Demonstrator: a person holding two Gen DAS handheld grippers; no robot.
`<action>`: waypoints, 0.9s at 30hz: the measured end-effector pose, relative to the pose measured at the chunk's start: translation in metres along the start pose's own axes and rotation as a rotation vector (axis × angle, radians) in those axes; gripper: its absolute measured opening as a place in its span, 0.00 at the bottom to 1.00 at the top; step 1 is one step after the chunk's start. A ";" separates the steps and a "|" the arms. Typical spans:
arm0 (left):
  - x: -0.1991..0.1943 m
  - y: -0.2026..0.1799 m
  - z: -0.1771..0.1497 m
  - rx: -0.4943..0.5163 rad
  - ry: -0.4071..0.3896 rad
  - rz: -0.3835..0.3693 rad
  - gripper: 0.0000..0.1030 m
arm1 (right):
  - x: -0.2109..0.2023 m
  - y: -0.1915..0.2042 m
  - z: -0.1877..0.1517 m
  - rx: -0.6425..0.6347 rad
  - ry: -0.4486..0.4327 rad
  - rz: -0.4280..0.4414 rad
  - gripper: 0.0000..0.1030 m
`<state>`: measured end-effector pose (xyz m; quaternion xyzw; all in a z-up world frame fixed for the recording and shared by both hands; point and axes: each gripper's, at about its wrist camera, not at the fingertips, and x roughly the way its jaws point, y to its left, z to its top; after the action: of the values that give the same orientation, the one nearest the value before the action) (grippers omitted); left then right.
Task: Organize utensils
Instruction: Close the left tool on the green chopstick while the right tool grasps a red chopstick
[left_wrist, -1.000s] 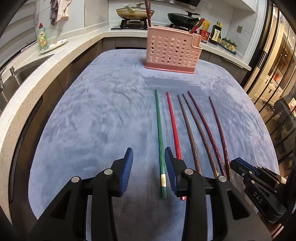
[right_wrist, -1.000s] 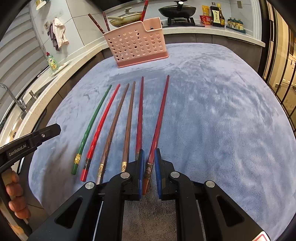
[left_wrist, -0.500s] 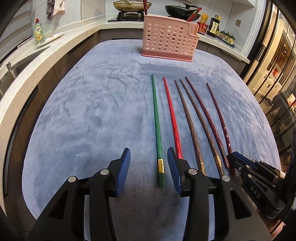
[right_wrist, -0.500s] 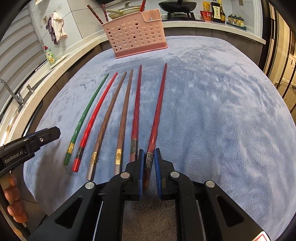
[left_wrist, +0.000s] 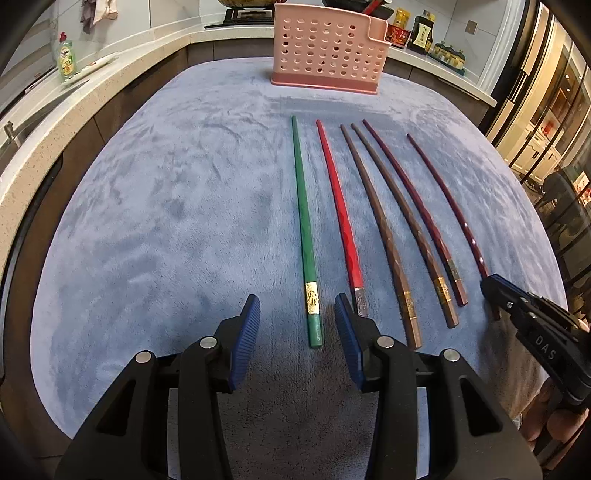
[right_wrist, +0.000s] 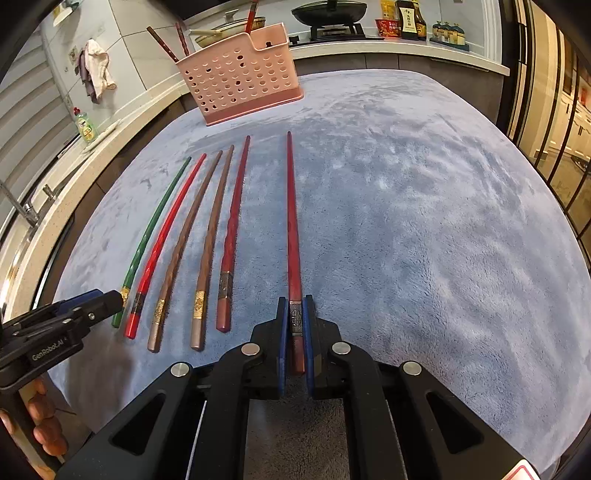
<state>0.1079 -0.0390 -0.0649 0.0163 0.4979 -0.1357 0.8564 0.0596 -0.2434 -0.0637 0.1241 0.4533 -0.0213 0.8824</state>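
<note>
the right gripper (right_wrist: 295, 325) has its blue jaws closed on the thick end of a long dark red chopstick (right_wrist: 293, 229), gripping it at its grey band; the rest of the stick points toward a pink perforated plastic utensil basket (right_wrist: 240, 77) at the far side of the bench, which is covered in a blue-grey plush cloth (right_wrist: 424, 221). whether that chopstick's far tip touches the cloth is hard to tell. the left gripper (left_wrist: 297, 332) has its jaws open, one on each side of the thick end of a green chopstick (left_wrist: 303, 221) without touching it. just right of it on the cloth lie a bright red chopstick (left_wrist: 341, 210), two brown wooden chopsticks (left_wrist: 380, 221) and another dark red chopstick (left_wrist: 410, 206), roughly parallel. a few chopsticks already stand in the basket.
</note>
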 end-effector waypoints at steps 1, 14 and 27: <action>0.002 0.000 -0.001 -0.002 0.005 0.002 0.39 | 0.000 0.000 0.000 0.000 0.000 0.000 0.06; 0.008 0.006 0.002 -0.016 0.010 0.008 0.20 | 0.002 0.001 -0.001 0.001 0.000 0.001 0.07; 0.001 0.012 0.006 -0.031 0.018 -0.006 0.07 | -0.005 -0.001 0.002 -0.002 -0.004 0.008 0.06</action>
<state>0.1167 -0.0292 -0.0643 0.0026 0.5077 -0.1304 0.8516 0.0584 -0.2449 -0.0587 0.1250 0.4509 -0.0174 0.8836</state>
